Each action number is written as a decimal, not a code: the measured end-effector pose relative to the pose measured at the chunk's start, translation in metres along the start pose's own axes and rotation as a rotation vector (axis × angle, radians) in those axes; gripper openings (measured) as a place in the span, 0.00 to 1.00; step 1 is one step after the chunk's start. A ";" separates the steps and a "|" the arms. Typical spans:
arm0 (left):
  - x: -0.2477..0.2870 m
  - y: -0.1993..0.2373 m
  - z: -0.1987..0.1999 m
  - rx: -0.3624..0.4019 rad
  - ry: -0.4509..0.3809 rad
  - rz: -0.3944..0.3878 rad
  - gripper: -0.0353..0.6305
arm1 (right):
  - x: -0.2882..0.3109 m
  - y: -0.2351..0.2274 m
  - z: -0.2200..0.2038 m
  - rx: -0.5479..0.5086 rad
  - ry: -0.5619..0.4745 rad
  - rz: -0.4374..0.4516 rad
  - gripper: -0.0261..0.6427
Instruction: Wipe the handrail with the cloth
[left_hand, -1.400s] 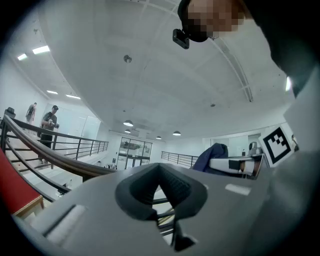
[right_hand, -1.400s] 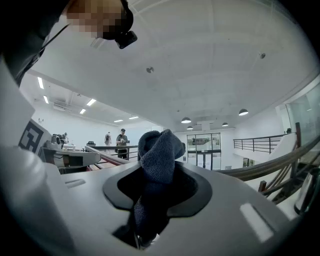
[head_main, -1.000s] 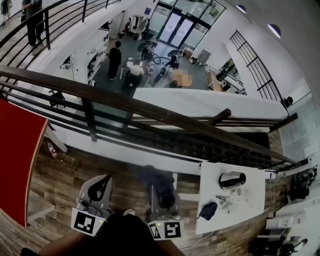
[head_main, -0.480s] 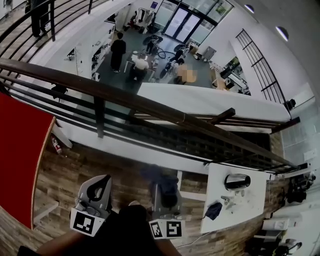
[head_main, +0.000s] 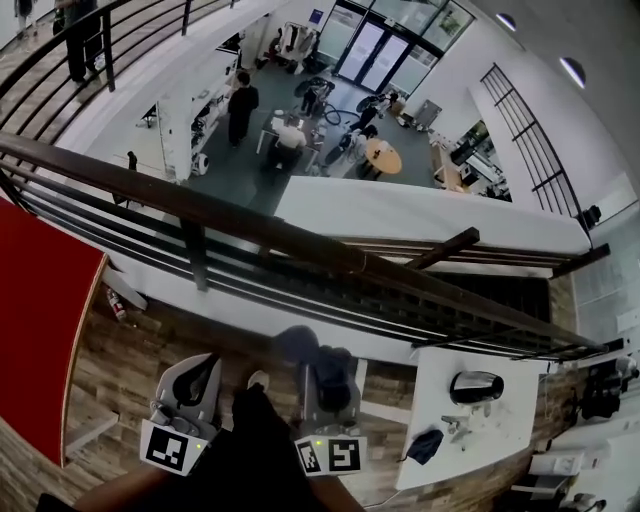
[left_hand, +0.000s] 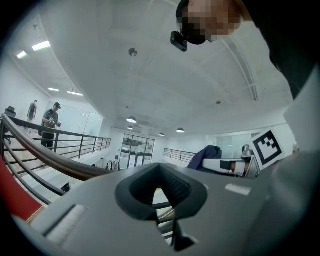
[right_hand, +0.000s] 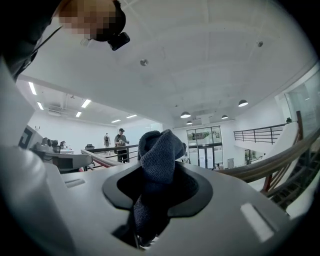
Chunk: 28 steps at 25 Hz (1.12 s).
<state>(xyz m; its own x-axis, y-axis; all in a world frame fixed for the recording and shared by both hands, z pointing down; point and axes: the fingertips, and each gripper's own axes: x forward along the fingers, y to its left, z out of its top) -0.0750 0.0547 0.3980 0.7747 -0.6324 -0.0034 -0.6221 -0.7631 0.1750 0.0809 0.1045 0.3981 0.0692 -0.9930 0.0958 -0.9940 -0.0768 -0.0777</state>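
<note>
Holding the cloth (right_hand: 156, 150) ready: the right gripper (head_main: 325, 360) has its jaws clenched on it, and the dark blue wad sticks up past the tips. The left gripper (head_main: 200, 368) has its jaws drawn together with nothing between them; only background shows through the slit.

Step in hand (judgement): approach. No wiping is under way, since the cloth touches nothing and the handrail (head_main: 260, 232) lies well apart from both grippers in the head view.

Position of task items: the rail runs diagonally from upper left to lower right across the head view, dark brown, with thinner bars below it. The cloth is at the tip of the right gripper, low in that view and close to the person's body.

Pose: both grippers are side by side, low and near the torso, pointing forward toward the rail. Both gripper views take in mostly ceiling, so the jaws are tilted upward. The rail sits at the right edge of the right gripper view and at the left edge of the left one.

Next move (judgement): raise and extend the right gripper, level the jaws, press the cloth onto the rail's top face, then draw it along the rail. The left has no evident role; it should stay clear of the rail.
</note>
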 end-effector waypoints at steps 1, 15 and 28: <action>0.006 0.001 -0.001 0.002 0.004 0.014 0.05 | 0.008 -0.002 0.002 -0.001 -0.006 0.019 0.23; 0.040 0.044 0.002 0.022 -0.013 0.215 0.05 | 0.126 0.008 0.014 0.062 -0.061 0.223 0.23; 0.059 0.113 0.021 -0.010 -0.060 0.154 0.05 | 0.247 0.081 -0.013 0.036 0.019 0.240 0.23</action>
<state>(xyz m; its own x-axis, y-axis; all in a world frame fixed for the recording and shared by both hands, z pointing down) -0.1022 -0.0716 0.3969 0.6621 -0.7486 -0.0348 -0.7313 -0.6556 0.1880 0.0161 -0.1463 0.4281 -0.1707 -0.9813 0.0887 -0.9781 0.1579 -0.1354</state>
